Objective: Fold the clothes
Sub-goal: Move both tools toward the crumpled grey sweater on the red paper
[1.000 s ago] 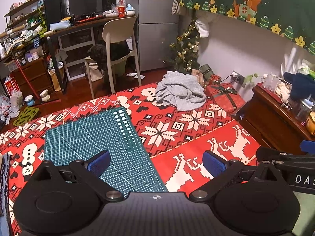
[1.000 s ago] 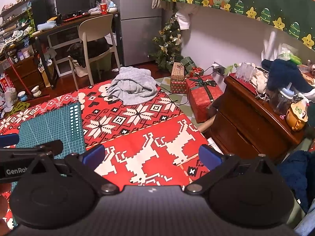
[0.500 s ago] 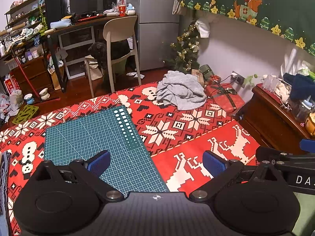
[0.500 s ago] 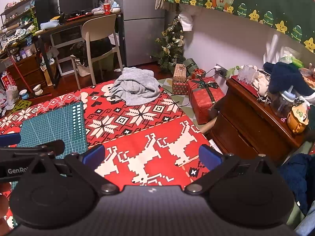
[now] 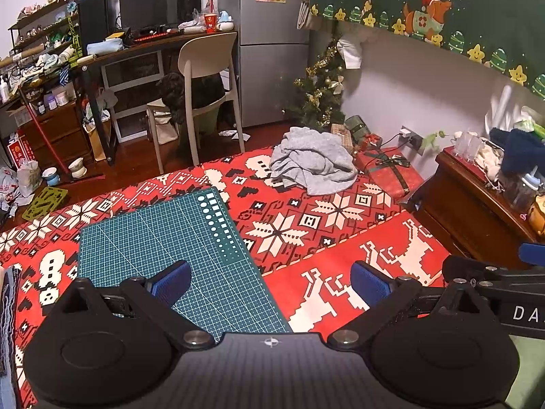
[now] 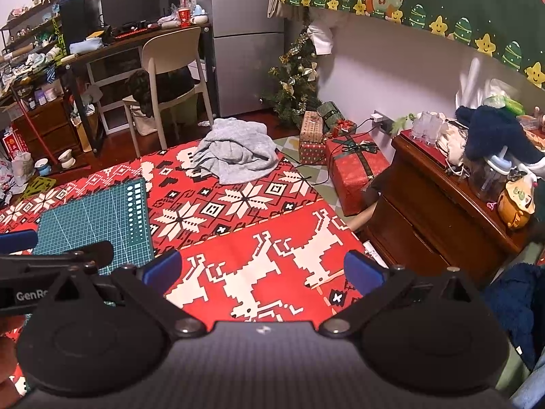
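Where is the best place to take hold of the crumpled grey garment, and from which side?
Probably the near hem of the grey garment, where it spreads thin and flat on the red blanket. Come from the near side, low along the blanket; the bunched middle is too thick to pinch. Both tools are open and empty.

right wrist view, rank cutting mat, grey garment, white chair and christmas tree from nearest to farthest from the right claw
1. Cutting mat: on the red blanket, just ahead-left of the right claw.
2. Grey garment: crumpled at the blanket's far edge, centre.
3. White chair: on the floor beyond, at the desk, left.
4. Christmas tree: back by the wall, right of the chair.
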A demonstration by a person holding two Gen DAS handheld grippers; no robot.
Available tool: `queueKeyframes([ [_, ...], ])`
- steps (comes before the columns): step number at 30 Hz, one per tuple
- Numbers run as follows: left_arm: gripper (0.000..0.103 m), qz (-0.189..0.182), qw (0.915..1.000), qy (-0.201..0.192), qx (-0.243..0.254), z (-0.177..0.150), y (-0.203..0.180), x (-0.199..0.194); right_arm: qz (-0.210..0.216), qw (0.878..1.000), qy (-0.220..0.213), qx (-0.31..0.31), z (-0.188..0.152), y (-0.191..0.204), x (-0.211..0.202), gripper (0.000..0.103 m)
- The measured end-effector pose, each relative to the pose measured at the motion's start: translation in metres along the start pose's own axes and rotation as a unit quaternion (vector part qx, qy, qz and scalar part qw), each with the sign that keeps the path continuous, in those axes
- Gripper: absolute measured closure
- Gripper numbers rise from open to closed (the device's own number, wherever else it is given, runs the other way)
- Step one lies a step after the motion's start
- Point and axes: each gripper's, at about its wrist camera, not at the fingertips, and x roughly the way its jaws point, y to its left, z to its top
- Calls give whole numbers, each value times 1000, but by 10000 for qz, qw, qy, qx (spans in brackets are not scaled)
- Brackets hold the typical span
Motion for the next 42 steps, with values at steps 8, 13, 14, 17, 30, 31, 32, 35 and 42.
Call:
queueKeyframes([
  [8,2,-102,9999,32,-8,1,4,4,191,9997,0,118,-1,-2,3,1],
  [13,2,-153,9999,46,-29,2,6,7,149,9998,-80,72,0,1,4,1],
  [14,2,-155,9999,40,-23,2,6,8,142,9998,-94,65,1,1,4,1],
  [17,2,-163,9999,24,-5,3,6,9,113,9999,-108,52,2,1,5,1],
  [30,2,-199,9998,38,17,8,6,18,52,9998,-133,114,7,1,15,1],
  [31,2,-214,9998,40,8,8,6,18,39,9998,-141,132,7,0,15,1],
  [32,2,-228,9997,37,1,8,5,19,35,9998,-147,144,7,0,16,1],
  [35,2,-258,9997,15,-5,8,3,22,1,9997,-161,171,7,-2,18,1],
  [42,2,-91,9998,-180,-22,4,-4,31,-315,9991,-296,-39,5,0,27,1],
])
